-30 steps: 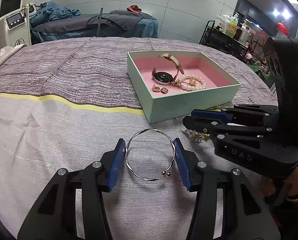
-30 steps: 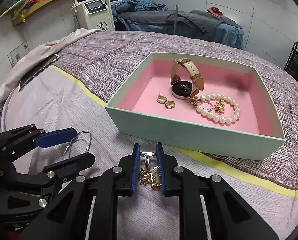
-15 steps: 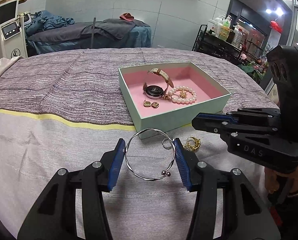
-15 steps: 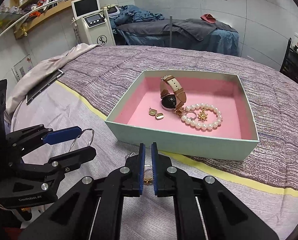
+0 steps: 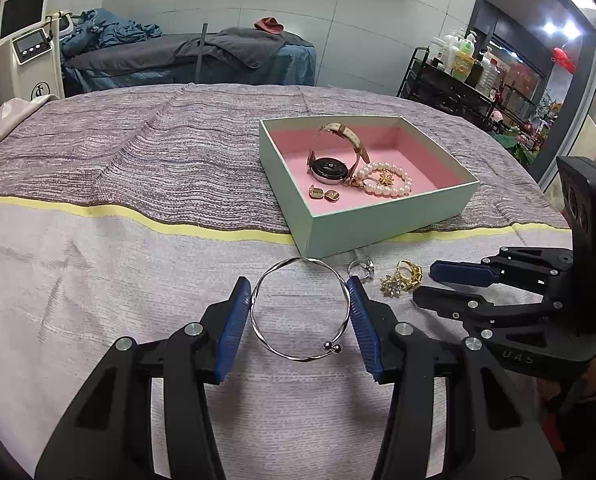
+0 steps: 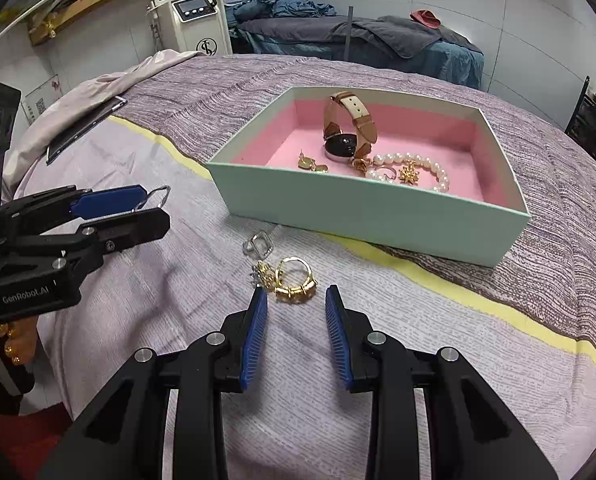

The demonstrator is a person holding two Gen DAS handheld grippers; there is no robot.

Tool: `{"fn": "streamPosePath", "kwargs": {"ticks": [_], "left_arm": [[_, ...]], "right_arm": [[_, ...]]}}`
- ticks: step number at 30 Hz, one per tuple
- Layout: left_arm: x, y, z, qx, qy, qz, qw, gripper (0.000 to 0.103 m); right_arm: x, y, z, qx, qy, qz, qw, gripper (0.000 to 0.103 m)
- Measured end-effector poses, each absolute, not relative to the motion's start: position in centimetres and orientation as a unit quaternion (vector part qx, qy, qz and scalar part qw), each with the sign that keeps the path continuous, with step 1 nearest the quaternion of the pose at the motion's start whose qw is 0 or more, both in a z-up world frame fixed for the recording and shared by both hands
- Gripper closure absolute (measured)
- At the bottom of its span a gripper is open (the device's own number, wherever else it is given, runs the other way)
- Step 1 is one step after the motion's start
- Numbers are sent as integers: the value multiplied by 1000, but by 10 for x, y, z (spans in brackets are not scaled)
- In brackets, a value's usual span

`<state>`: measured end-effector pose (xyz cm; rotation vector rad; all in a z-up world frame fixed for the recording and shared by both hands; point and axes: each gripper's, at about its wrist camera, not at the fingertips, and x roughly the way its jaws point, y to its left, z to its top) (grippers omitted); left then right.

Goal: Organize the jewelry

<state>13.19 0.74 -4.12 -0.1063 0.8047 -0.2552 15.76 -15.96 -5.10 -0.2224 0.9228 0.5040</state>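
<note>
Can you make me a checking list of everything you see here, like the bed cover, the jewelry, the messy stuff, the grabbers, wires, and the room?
Surface: striped purple-grey bedspread with a yellow band.
Job's things: mint box, pink inside, holds a watch, pearl bracelet and gold earrings. Outside it lie a silver ring, gold hoop earring and small sparkly piece.
Clutter: flat dark device at the bedspread's edge.
Grippers: left gripper holds the silver bangle; right gripper open, just short of the gold hoop earring.
Cables: nothing seen.
Surroundings: white machine with screen, treatment bed, bottle rack.
</note>
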Motion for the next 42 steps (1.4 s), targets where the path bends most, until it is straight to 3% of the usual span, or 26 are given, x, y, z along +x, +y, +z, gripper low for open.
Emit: {"fn": "streamPosePath", "kwargs": {"ticks": [11, 15, 20, 31, 42], "left_arm": [[131, 2, -41, -49, 391, -130, 910, 53], [132, -2, -42, -47, 391, -134, 909, 53], [134, -9, -40, -40, 389, -142, 909, 53], [168, -27, -6, -6, 361, -174, 916, 53], [261, -46, -16, -7, 455, -243, 857, 53]], "right_arm": [[166, -146, -56, -139, 432, 248, 856, 73], [165, -149, -55, -133, 432, 251, 856, 80], [162, -155, -52, -114, 430, 254, 859, 80], [178, -167, -4, -86, 391, 242, 884, 80], [245, -178, 6, -74, 428, 213, 875, 80]]}}
